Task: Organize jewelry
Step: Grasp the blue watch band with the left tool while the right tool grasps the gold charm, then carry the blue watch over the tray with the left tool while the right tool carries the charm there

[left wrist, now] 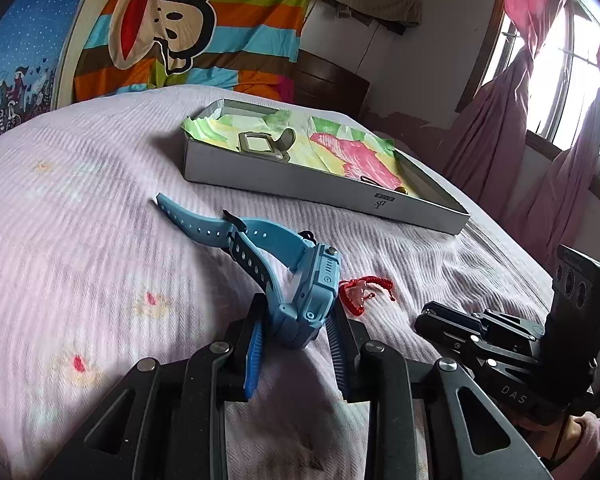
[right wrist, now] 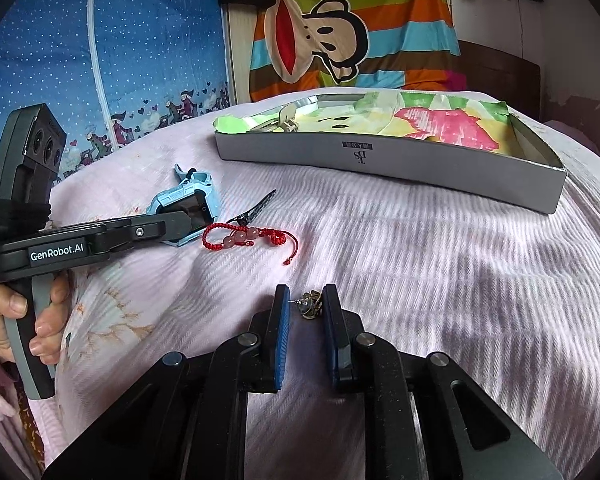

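Note:
A light blue watch [left wrist: 316, 280] with a long strap stands on the pink bedspread, its body between the pads of my left gripper [left wrist: 298, 305], which is shut on it. The right wrist view shows that same gripper [right wrist: 182, 230] at the watch [right wrist: 188, 200]. A red cord bracelet [right wrist: 248, 237] with pink beads lies just right of the watch, also seen as the bracelet [left wrist: 362, 290] beside my left fingers. My right gripper [right wrist: 306, 292] is shut on a small dark earring [right wrist: 311, 305] resting on the bedspread.
A shallow grey box [right wrist: 380, 157] lined with coloured paper sits further back on the bed and holds a grey-green watch [left wrist: 260, 145]. A black hair clip [right wrist: 257, 205] lies beside the blue watch. A hand [right wrist: 40, 320] grips the left handle. Striped cartoon fabric hangs behind.

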`<state>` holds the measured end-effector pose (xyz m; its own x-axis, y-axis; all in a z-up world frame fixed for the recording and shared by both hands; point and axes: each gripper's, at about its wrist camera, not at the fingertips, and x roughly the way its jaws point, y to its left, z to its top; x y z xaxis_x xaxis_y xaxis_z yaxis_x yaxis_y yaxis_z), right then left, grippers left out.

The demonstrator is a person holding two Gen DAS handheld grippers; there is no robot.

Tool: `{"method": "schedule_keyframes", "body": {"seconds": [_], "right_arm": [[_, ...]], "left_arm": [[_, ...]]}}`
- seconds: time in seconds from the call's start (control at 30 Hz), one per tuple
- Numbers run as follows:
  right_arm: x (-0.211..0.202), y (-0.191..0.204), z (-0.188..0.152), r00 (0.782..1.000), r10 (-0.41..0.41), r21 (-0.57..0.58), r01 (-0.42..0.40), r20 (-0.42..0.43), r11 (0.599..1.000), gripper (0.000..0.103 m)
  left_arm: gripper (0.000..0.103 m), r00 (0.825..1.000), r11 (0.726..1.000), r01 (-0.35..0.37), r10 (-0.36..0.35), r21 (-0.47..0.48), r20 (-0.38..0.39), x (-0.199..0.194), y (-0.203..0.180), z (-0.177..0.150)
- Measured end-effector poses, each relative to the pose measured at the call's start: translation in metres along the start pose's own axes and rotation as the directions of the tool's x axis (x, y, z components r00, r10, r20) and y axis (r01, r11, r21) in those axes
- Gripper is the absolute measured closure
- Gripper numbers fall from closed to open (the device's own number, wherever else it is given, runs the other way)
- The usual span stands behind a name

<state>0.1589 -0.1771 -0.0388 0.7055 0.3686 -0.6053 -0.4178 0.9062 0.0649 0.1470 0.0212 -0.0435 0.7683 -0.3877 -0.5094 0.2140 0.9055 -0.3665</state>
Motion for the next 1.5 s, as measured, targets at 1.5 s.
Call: {"method": "schedule_keyframes", "body": {"seconds": [1.5], "right_arm": [[-0.029,-0.016,0.021,0.991,0.026,0.067,-0.035,0.135,0.997,0.089]], "left_arm": [[0.078,0.998,0.999,0.021,-0.018,-0.046,0.059,-0.004,-0.002,0.017]]}}
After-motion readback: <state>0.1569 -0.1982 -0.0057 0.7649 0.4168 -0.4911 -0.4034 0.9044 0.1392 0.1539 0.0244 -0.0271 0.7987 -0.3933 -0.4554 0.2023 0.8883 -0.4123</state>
